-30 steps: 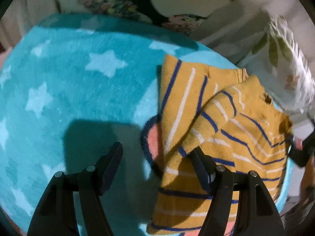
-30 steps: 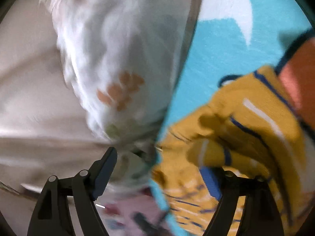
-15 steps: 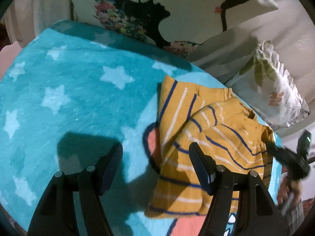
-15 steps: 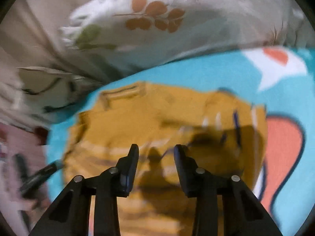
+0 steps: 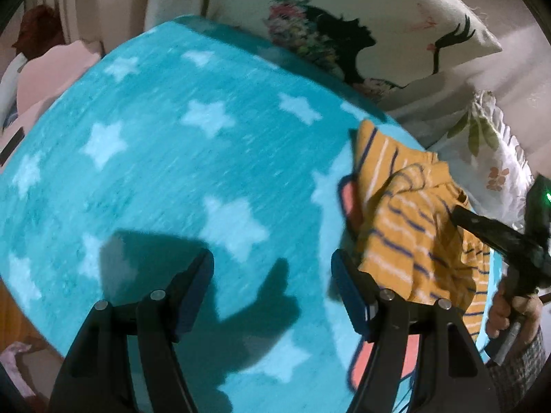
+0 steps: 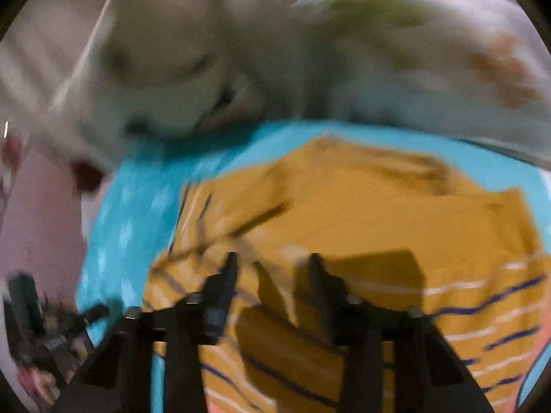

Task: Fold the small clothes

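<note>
Surface: a turquoise blanket (image 5: 165,179) with pale stars, spread flat; an orange patch outlined in dark blue shows at its right side, partly under the garment.

Garment: a mustard-yellow striped top (image 5: 409,227), navy and white stripes, lies bunched on the right part of the blanket, near the pillows. Its upper layer is folded over the lower one. In the right wrist view the top (image 6: 361,206) fills the lower half of the frame, the plain yellow part toward the far side and the stripes toward the near side; this view is motion-blurred.

Left hand-held gripper (image 5: 272,278): jaws spread wide, nothing between them. It hovers over bare blanket, its right finger just beside the near left edge of the garment; contact cannot be told. Its shadow falls on the blanket below.

Right hand-held gripper (image 6: 272,272): jaws partly apart, a gap visible between them, over the garment's striped part. Whether any cloth is pinched cannot be told through the blur. In the left wrist view the same tool (image 5: 496,234) reaches in from the right edge, its tip at the garment's far right side, with the person's hand (image 5: 502,309) on the handle.

Background: a cream pillow with a dark silhouette print (image 5: 361,31) behind the blanket; a white pillow with leaf print (image 5: 492,151) at right, just beside the garment.
</note>
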A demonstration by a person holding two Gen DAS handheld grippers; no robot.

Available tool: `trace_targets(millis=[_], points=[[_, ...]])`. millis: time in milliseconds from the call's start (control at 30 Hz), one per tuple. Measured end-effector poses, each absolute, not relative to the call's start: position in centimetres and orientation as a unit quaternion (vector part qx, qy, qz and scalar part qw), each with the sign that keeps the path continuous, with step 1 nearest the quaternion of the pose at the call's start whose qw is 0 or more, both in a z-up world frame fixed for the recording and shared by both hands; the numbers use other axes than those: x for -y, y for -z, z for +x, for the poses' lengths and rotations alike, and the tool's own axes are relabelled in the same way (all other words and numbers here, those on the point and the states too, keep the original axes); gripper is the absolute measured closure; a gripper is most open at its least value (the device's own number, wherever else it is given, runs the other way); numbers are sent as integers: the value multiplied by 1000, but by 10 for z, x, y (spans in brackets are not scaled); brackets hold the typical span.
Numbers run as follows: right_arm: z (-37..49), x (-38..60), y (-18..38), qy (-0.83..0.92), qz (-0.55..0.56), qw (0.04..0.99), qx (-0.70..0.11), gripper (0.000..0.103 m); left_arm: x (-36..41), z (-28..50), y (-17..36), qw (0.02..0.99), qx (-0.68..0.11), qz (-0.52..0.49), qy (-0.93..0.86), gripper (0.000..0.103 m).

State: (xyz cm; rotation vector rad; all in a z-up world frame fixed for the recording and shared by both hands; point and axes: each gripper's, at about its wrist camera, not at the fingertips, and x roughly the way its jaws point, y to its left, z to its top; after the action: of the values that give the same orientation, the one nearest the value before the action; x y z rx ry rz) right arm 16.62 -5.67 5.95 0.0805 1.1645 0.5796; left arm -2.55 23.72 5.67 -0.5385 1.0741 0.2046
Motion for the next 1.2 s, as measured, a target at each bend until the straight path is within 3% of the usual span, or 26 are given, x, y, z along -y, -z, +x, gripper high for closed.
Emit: trace_targets(millis=[167, 467, 600, 733, 1067, 1100, 1133, 1167, 1200], points=[[181, -16, -38, -263, -86, 804, -526, 77, -243, -50, -55, 818, -507, -250, -102, 33], [221, -105, -24, -262, -149, 793, -530, 77, -257, -73, -59, 817, -508, -252, -106, 33], [220, -91, -43, -266, -114, 807, -515, 70, -254, -66, -60, 819, -507, -252, -89, 33], [215, -45, -76, -244, -50, 837, -488, 44, -238, -48, -59, 820, -515, -242, -57, 33], [148, 124, -97, -153, 56, 848, -504, 43, -173, 12, -32, 811, -553, -183, 50, 30], [139, 136, -93, -142, 62, 847, -508, 43, -169, 17, -29, 809, -558, -176, 56, 34], [130, 151, -91, -128, 67, 848, -510, 43, -165, 22, -27, 808, -562, -166, 64, 64], [117, 173, -89, -109, 74, 850, -511, 43, -160, 25, -26, 804, -571, -151, 69, 89], [109, 188, -88, -94, 81, 850, -511, 43, -158, 27, -27, 800, -577, -145, 73, 89]])
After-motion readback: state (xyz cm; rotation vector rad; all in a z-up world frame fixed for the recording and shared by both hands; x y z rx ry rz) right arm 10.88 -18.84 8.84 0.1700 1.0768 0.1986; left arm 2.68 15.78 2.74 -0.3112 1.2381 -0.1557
